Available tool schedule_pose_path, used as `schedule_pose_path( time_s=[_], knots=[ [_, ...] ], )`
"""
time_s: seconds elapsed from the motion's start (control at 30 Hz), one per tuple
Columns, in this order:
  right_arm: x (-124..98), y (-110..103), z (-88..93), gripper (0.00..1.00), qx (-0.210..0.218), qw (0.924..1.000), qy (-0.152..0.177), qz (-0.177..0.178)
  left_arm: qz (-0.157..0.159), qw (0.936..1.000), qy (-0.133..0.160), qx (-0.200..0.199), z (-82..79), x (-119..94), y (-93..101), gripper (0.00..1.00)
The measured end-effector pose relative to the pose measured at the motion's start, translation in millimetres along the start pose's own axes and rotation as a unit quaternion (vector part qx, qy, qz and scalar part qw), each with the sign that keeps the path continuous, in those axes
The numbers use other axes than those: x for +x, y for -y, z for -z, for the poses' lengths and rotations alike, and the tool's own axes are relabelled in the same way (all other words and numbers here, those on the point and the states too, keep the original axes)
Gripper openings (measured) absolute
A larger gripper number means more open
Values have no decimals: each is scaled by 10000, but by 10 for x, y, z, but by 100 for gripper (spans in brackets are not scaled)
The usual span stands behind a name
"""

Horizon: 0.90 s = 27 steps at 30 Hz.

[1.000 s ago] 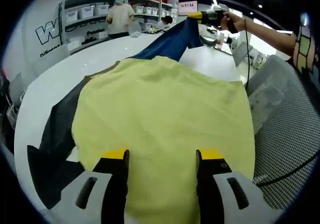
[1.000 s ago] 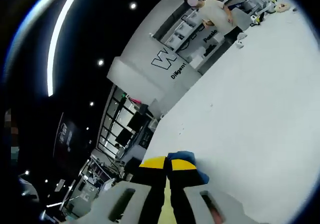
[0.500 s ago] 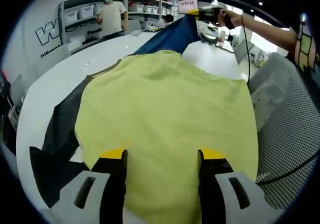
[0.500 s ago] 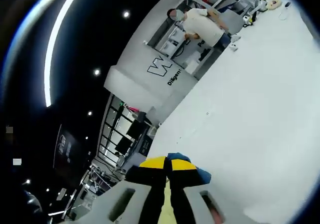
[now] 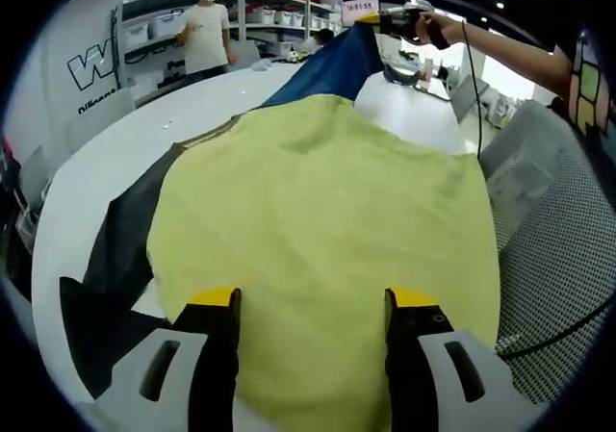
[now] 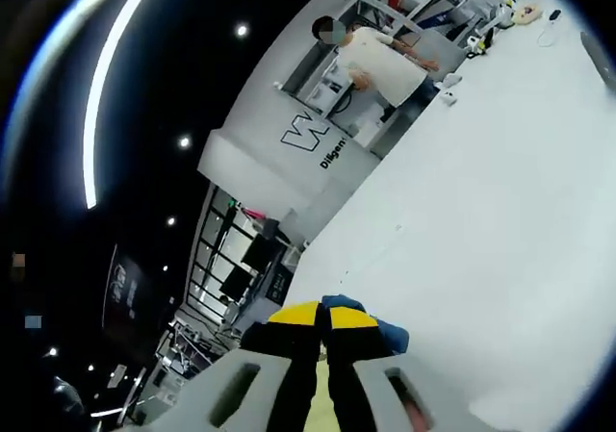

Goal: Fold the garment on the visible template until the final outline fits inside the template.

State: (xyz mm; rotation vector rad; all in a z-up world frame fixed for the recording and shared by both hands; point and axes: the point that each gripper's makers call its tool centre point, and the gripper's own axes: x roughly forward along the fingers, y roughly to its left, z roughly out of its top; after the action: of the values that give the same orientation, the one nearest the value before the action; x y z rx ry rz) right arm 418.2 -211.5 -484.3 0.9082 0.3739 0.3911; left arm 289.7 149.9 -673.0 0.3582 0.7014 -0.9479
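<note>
While the garment (image 5: 318, 240) is lying spread across the white table (image 5: 106, 153) with its pale yellow inner side up and its dark blue outer fabric showing along the table's far edge, I am holding the left gripper (image 5: 310, 302) low over its near part, jaws standing apart with nothing between them. My right gripper (image 6: 322, 317) is pinching a blue corner of the garment between jaws pressed together, and in the left gripper view that corner is being lifted off the table at the far side by my hand (image 5: 435, 30). A person (image 5: 204, 33) is standing by the shelves (image 5: 154, 28) beyond the table.
</note>
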Motion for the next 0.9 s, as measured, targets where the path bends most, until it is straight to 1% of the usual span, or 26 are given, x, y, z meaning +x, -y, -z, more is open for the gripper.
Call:
schedule_pose_path(
  time_s=[0.2, 0.27, 0.3, 0.33, 0.37, 0.4, 0.43, 0.5, 0.53, 0.6, 0.7, 0.77, 0.8, 0.87, 0.9],
  knots=[
    [107, -266, 139, 0, 9, 9990, -276, -350, -11, 10000, 4, 2, -5, 1, -2, 55],
    [189, -468, 314, 0, 18, 9960, -640, -627, 1, 10000, 23, -38, -18, -1, 4, 55],
    [232, -537, 377, 0, -5, 9947, -743, -704, 30, 9999, 159, -40, -87, -19, 17, 55],
    [269, -586, 417, 0, 18, 9940, -797, -753, 24, 9998, 184, -38, -105, -24, 15, 55],
    [298, -625, 446, 0, 36, 9935, -821, -791, 16, 9997, 261, -42, -169, -44, 13, 55],
    [352, -712, 516, 0, 124, 9916, -912, -907, 10, 9995, 311, -62, -202, -50, 9, 55],
    [373, -736, 536, 0, 142, 9911, -932, -939, 0, 9992, 391, -83, -250, -58, -1, 54],
    [465, -840, 639, 0, 192, 9890, -1044, -1035, -20, 9987, 511, -65, -337, -78, -8, 53],
    [498, -869, 668, 0, 182, 9885, -1070, -1057, -38, 9978, 663, 23, -414, -90, -9, 51],
    [559, -927, 731, 0, 183, 9874, -1124, -1100, -61, 9966, 826, -33, -496, -106, -8, 51],
    [653, -1011, 849, 0, 245, 9847, -1225, -1213, -29, 9955, 946, -111, -577, -127, 27, 51],
    [696, -1041, 914, 0, 305, 9839, -1267, -1223, -30, 9951, 982, -95, -606, -132, 47, 50],
    [743, -1067, 989, 0, 355, 9835, -1309, -1199, -23, 9949, 1004, -50, -636, -136, 71, 50],
    [798, -1092, 1060, 0, 395, 9825, -1379, -1191, -18, 9946, 1040, -16, -671, -143, 91, 50],
    [844, -1131, 1124, 0, 431, 9814, -1429, -1204, -13, 9941, 1086, -14, -699, -146, 98, 49]
  ],
)
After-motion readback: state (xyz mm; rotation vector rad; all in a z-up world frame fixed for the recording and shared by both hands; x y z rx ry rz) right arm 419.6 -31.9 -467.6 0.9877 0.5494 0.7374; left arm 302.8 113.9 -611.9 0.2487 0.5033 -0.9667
